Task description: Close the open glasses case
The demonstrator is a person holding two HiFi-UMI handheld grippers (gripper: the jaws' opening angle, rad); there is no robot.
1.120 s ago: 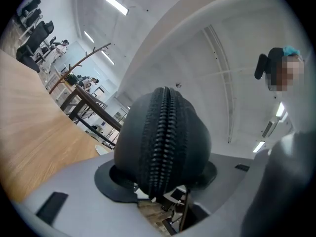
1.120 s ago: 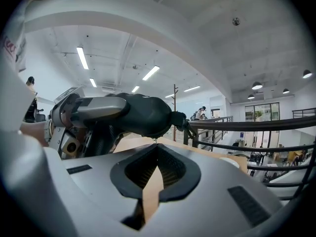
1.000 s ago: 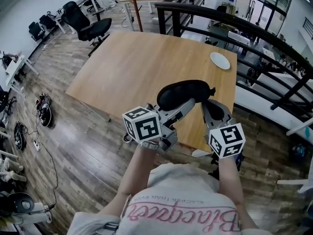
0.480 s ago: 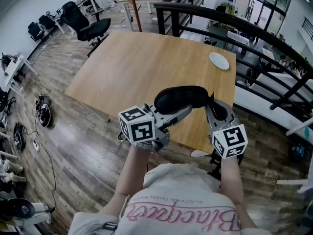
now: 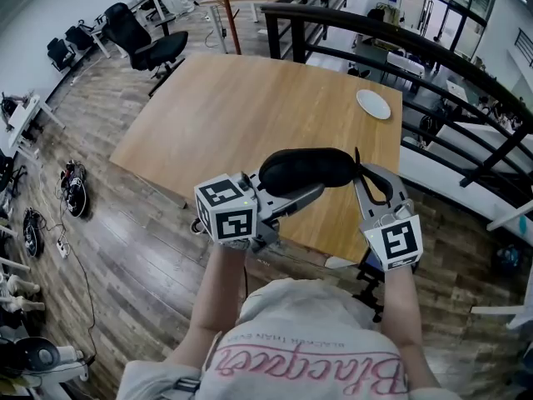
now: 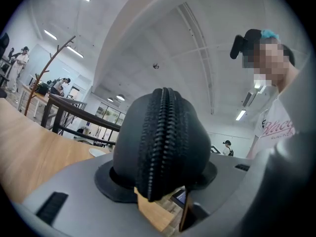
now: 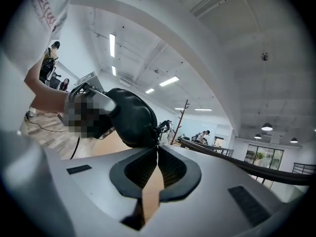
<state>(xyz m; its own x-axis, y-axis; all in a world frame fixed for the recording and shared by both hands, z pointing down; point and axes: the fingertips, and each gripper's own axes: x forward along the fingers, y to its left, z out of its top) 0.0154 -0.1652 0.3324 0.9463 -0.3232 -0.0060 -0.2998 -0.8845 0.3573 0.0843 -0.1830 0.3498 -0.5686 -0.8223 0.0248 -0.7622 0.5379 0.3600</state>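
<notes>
A person seen from above holds a black zip-up glasses case (image 5: pixel 304 167) in the air, with the near edge of a bare wooden worktop (image 5: pixel 250 98) below the case and a small white plate (image 5: pixel 373 103) far beyond it. The left hand-held gripper (image 5: pixel 300 192) has its jaws clamped across the case's body from its left end. In the left gripper view the case (image 6: pixel 160 142) fills the gap between the jaws, and the zip teeth (image 6: pixel 162 127) run straight down the middle of this end, meshed together. The right hand-held gripper (image 5: pixel 364 177) is at the case's right end, with its jaw tips drawn together on a small dark tab that looks like the zip pull (image 5: pixel 358 163). The right gripper view shows the pads meeting just under that end of the case (image 7: pixel 131 117). How much of the zip is still open cannot be told, because the far side of the case is hidden. To do this step well, the left grip should probably stay firm and level so that the case does not twist. The right gripper should then draw the pull along the line of the teeth, following the curve at the case's end and not tugging outward. A pull away from the seam would likely slip the tab from the pads or jam the slider.
</notes>
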